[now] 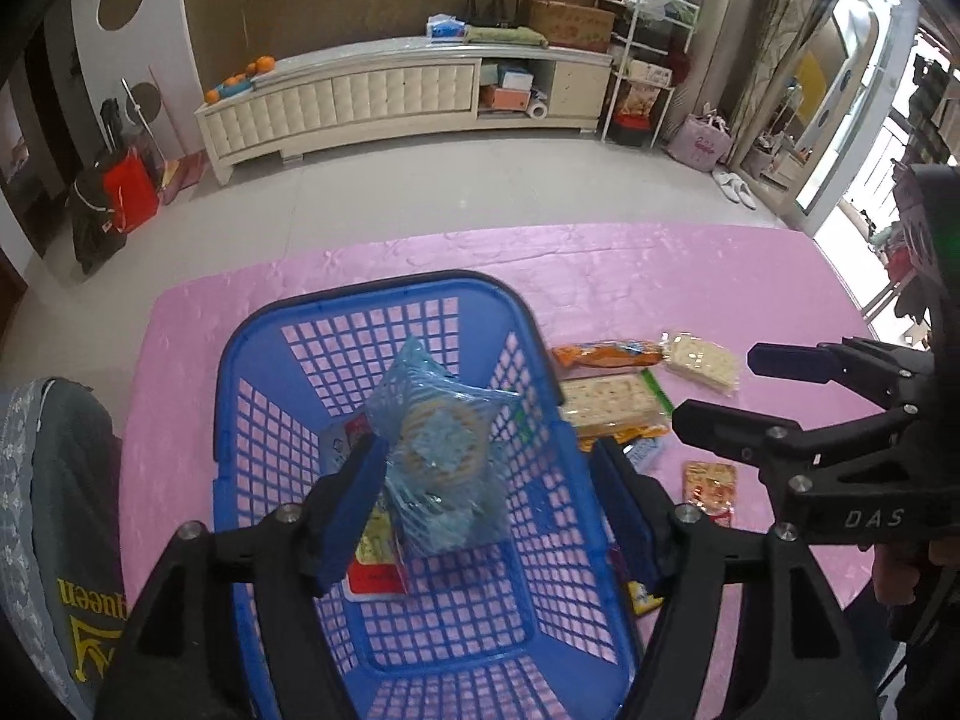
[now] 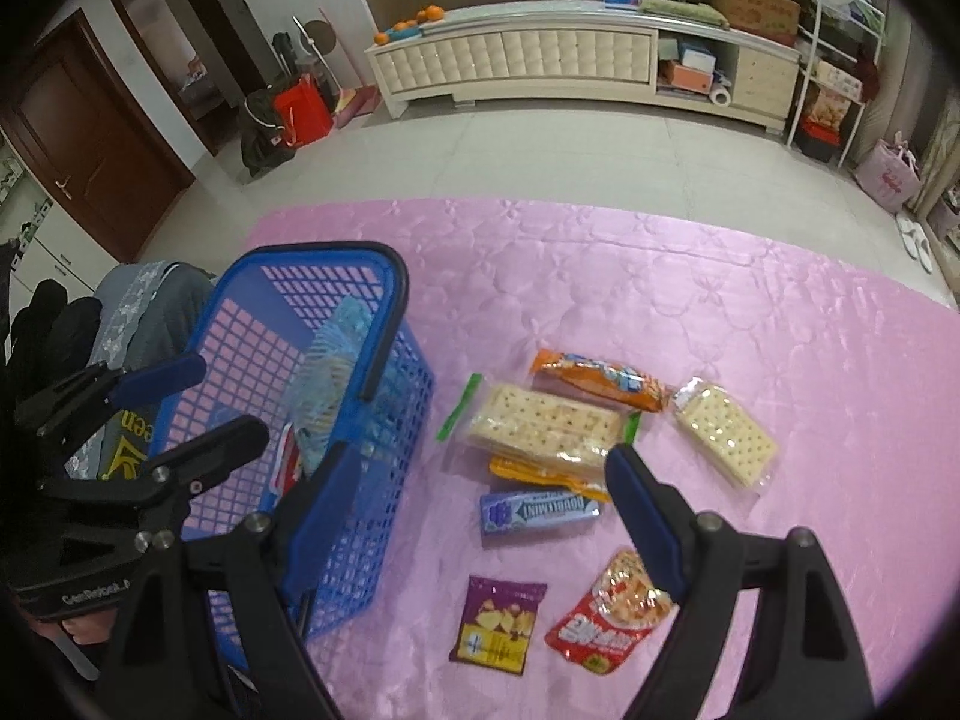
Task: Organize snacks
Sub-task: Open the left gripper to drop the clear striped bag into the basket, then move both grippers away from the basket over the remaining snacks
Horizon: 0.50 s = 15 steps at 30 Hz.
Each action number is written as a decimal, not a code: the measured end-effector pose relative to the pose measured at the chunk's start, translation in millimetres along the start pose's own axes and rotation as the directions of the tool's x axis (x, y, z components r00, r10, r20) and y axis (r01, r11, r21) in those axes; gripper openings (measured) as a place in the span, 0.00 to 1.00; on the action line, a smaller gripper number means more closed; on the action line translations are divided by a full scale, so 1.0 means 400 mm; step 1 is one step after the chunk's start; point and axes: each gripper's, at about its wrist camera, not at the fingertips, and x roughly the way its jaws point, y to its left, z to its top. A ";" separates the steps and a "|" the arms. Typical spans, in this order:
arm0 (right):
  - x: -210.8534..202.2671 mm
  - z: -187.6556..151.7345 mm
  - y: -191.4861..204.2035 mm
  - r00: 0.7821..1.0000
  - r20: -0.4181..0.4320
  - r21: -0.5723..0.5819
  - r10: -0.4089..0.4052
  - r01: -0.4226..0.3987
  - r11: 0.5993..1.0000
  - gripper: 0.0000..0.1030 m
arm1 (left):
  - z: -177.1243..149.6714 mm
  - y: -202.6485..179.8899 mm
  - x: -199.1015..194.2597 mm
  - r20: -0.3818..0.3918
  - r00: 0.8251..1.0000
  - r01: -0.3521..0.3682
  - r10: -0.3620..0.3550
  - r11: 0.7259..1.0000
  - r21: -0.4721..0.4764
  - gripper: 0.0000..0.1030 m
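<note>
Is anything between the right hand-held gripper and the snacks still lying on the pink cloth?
Nothing visible. The right hand-held gripper is open above the blue gum pack, with only air between them. The blue basket stands to its left, clear of the way.

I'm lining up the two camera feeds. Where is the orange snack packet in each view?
Left wrist: orange packet right of centre, just beyond the basket's right rim.
Right wrist: orange packet near centre, behind the long cracker pack.
Shared landmark: the blue basket, left of the packet in both.
</note>
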 end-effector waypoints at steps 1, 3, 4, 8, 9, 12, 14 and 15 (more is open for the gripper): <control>-0.012 -0.004 -0.001 1.000 0.005 0.000 0.000 0.000 1.000 0.84 | -0.004 -0.011 -0.018 0.011 1.000 0.002 -0.002 1.000 0.005 0.70; -0.037 -0.012 -0.004 1.000 0.017 0.000 -0.007 0.007 1.000 0.84 | -0.013 -0.026 -0.039 0.021 1.000 0.009 -0.010 1.000 0.012 0.70; -0.053 -0.017 -0.008 1.000 0.024 0.002 -0.012 0.012 1.000 0.84 | -0.013 -0.033 -0.046 0.023 1.000 0.013 -0.013 1.000 0.014 0.70; -0.101 -0.041 -0.021 0.998 0.044 0.014 -0.034 0.034 0.999 0.84 | -0.021 -0.079 -0.074 0.038 0.999 0.026 -0.027 0.999 0.029 0.77; -0.114 -0.051 -0.029 0.998 0.050 0.017 -0.041 0.041 0.999 0.84 | -0.024 -0.091 -0.080 0.040 0.999 0.027 -0.029 0.999 0.036 0.77; -0.139 -0.079 -0.047 0.996 0.062 0.029 -0.064 0.062 0.998 0.84 | -0.037 -0.128 -0.094 0.044 0.998 0.032 -0.034 0.998 0.053 0.77; -0.152 -0.102 -0.065 0.995 0.061 0.035 -0.072 0.070 0.997 0.84 | -0.047 -0.157 -0.099 0.044 0.998 0.037 -0.039 0.998 0.059 0.77; -0.159 -0.114 -0.074 0.995 0.062 0.039 -0.077 0.075 0.996 0.84 | -0.053 -0.175 -0.101 0.042 0.998 0.043 -0.046 0.997 0.065 0.77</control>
